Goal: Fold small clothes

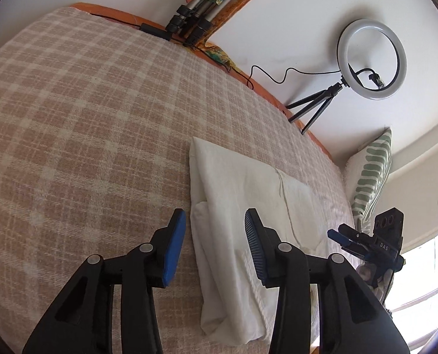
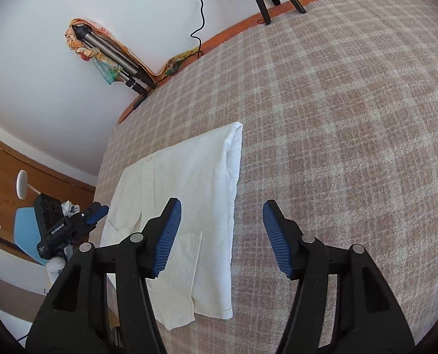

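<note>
A white garment [image 1: 236, 206], folded into a long strip, lies on the pink-and-cream checked blanket [image 1: 86, 118] in the lower centre of the frame. The left gripper [image 1: 216, 233] hangs over its near part with blue pads spread wide, holding nothing. At the lower right edge the right gripper [image 1: 337, 236] shows in part. A ring light [image 1: 372, 59] on a small tripod stands at the upper right, a green-striped cushion [image 1: 372, 171] below it. Folded tripod legs [image 1: 195, 20] lean at the top.
</note>
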The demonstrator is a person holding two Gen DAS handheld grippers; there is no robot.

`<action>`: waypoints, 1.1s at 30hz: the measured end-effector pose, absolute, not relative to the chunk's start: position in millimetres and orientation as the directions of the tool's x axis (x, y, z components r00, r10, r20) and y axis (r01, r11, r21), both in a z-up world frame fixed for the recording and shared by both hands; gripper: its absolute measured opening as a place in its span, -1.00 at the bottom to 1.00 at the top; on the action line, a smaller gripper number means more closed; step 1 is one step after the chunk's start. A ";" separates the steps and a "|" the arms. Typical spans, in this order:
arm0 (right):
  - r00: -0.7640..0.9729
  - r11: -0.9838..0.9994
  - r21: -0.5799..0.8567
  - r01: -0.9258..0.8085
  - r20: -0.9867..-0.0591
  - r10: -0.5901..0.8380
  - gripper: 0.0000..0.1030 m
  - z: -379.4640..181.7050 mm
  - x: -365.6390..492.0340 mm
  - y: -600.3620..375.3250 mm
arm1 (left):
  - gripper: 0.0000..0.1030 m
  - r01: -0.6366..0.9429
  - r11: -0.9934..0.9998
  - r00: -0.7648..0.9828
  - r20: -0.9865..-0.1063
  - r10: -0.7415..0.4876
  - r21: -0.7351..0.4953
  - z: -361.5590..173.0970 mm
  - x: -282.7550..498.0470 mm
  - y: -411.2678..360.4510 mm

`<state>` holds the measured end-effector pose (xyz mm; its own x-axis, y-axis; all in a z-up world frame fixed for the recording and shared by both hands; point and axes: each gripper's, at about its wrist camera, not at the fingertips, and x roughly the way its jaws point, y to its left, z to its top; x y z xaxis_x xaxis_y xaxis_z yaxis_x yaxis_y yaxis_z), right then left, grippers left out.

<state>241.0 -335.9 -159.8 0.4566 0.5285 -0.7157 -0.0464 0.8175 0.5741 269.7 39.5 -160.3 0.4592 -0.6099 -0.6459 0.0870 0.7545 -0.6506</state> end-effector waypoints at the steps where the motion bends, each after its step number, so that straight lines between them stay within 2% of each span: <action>1: 0.449 0.817 0.574 -0.046 -0.719 0.531 0.18 -163.3 235.2 -336.0 | -0.23 0.085 0.748 0.449 -0.644 -0.619 -0.659 -161.7 267.1 38.0; 6: 0.420 0.809 0.586 -0.046 -0.724 0.548 0.18 -179.5 213.3 -335.6 | -0.23 0.024 0.678 0.411 -0.611 -0.677 -0.735 -177.4 259.5 36.3; 20: 0.374 0.700 0.711 -0.072 -0.631 0.680 0.15 -197.3 206.9 -329.7 | -0.27 0.035 0.649 0.417 -0.579 -0.701 -0.760 -191.8 250.4 26.7; 24: 0.374 0.673 0.737 -0.066 -0.607 0.701 -0.04 -201.8 206.7 -316.6 | -0.39 0.061 0.678 0.428 -0.594 -0.681 -0.732 -188.2 250.4 20.7; 26: 0.379 0.692 0.719 -0.068 -0.623 0.685 -0.20 -200.0 206.7 -310.5 | -0.47 0.073 0.689 0.437 -0.598 -0.672 -0.721 -184.8 249.0 18.2; 28: 0.384 0.725 0.684 -0.079 -0.650 0.655 -0.47 -195.3 205.7 -304.7 | -0.59 0.097 0.716 0.450 -0.612 -0.651 -0.691 -178.7 247.0 14.3; 30: 0.396 0.756 0.647 -0.100 -0.671 0.627 -0.62 -186.8 203.5 -299.7 | -0.65 0.129 0.751 0.466 -0.629 -0.622 -0.647 -170.8 244.0 8.4; 33: 0.426 0.814 0.561 -0.154 -0.705 0.567 -0.68 -168.3 199.1 -285.9 | -0.72 0.171 0.785 0.488 -0.641 -0.593 -0.596 -160.0 239.3 -0.7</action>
<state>199.1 -285.9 -168.3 0.4265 0.5665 -0.7051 -0.1538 0.8136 0.5607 239.3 -0.7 -160.0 0.4882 -0.5927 -0.6406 0.1705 0.7846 -0.5960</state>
